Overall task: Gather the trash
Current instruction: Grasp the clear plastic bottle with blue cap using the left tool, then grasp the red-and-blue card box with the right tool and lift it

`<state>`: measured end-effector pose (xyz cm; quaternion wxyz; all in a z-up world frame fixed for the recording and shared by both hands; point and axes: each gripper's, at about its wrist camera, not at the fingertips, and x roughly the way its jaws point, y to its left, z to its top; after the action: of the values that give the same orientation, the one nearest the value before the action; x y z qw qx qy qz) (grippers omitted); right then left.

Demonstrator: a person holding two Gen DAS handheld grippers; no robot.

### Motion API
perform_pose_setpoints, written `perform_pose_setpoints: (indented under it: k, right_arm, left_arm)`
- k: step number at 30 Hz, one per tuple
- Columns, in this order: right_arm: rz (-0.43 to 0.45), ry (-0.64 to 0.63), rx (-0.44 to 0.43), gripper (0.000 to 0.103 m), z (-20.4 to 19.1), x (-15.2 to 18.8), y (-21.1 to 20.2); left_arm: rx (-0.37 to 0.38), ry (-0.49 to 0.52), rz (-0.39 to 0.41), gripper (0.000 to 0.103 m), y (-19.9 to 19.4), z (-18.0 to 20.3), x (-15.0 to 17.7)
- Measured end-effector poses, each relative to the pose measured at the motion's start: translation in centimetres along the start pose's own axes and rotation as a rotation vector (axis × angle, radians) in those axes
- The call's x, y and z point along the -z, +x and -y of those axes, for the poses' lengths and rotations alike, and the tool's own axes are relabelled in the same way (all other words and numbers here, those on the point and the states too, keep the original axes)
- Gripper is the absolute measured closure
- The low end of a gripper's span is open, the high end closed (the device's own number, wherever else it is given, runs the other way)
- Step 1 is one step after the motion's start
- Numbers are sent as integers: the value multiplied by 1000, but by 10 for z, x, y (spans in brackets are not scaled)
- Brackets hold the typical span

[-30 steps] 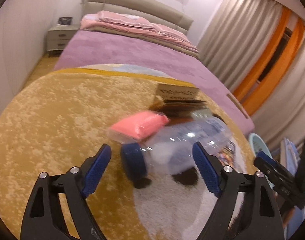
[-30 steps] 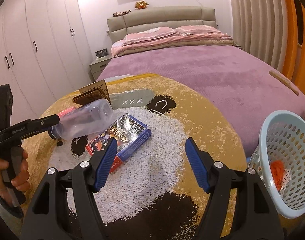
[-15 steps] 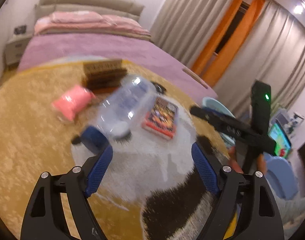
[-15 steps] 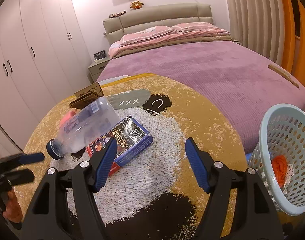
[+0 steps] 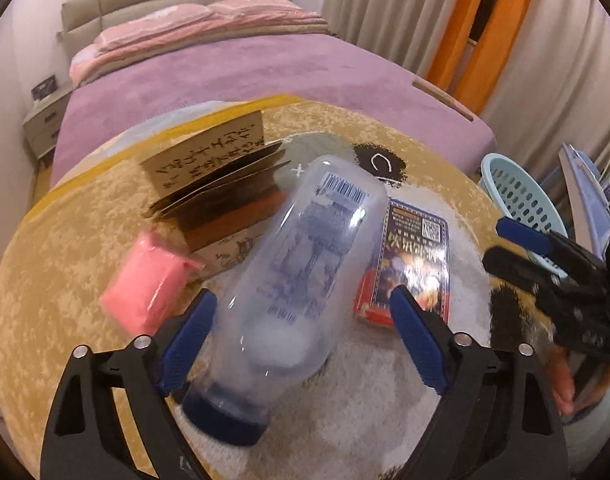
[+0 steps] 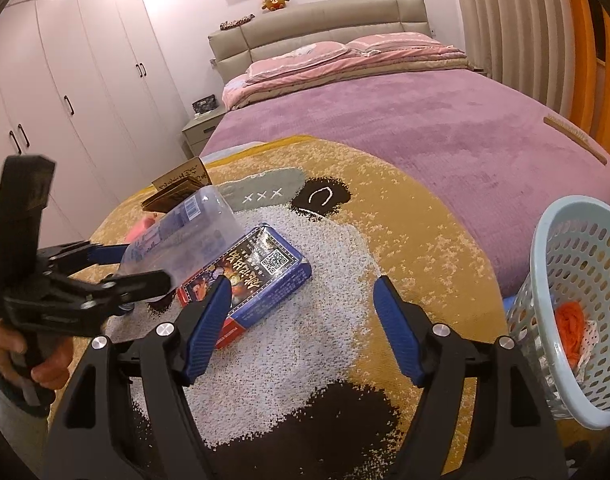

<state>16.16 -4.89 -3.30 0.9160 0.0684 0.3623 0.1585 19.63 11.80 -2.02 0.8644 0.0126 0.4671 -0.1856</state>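
A clear plastic bottle (image 5: 301, 248) with a dark blue cap lies on the rug, cap toward me. My left gripper (image 5: 301, 298) straddles it; its jaws are opening. The left pad is close against the bottle and the right pad stands apart. The right wrist view shows the same bottle (image 6: 185, 236) between the left gripper's (image 6: 141, 266) fingers. Beside it lie a blue and red box (image 6: 253, 276), a pink packet (image 5: 145, 284) and a brown cardboard booklet (image 5: 213, 168). My right gripper (image 6: 303, 285) hovers over the rug, its jaws opening with nothing between them.
A light blue perforated basket (image 6: 585, 280) stands at the right of the rug and holds something orange (image 6: 569, 328). The round yellow rug (image 6: 405, 220) lies at the foot of a purple bed (image 6: 425, 120). White wardrobes (image 6: 65, 100) line the left wall.
The left gripper pulled away from the bottle, which lay on the rug, then swung back so its fingers straddle it again, wider apart. The right gripper has kept its place.
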Motion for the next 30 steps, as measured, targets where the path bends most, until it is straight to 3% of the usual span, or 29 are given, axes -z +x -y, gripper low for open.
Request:
perform_pose_setpoints:
  k: [7,15,17,22,27,30]
  right_arm:
    - [-7,-7,-3,32,-2,0,1]
    - [-60,-8,-40,32,-7,2,0]
    - [-108,9,-101,32,-12,5,4]
    - [-209,14,-110,32,-27,9,28]
    - [-229,-23,-69,31,-46,-5,49]
    - [-240,-51,-39,22,-57,-12,59]
  left_arm:
    - [-20,-3,-6,41,1,7,7]
    - [-8,-130,62,43,-31,-4,46]
    - [-4,-153,85,43,-42,-8,58]
    - [-15,-231,120,43,-61,-23,81]
    - [-37,-280,155,43,-78,-37,97]
    - [-38,-313,173,43,-86,-46,105]
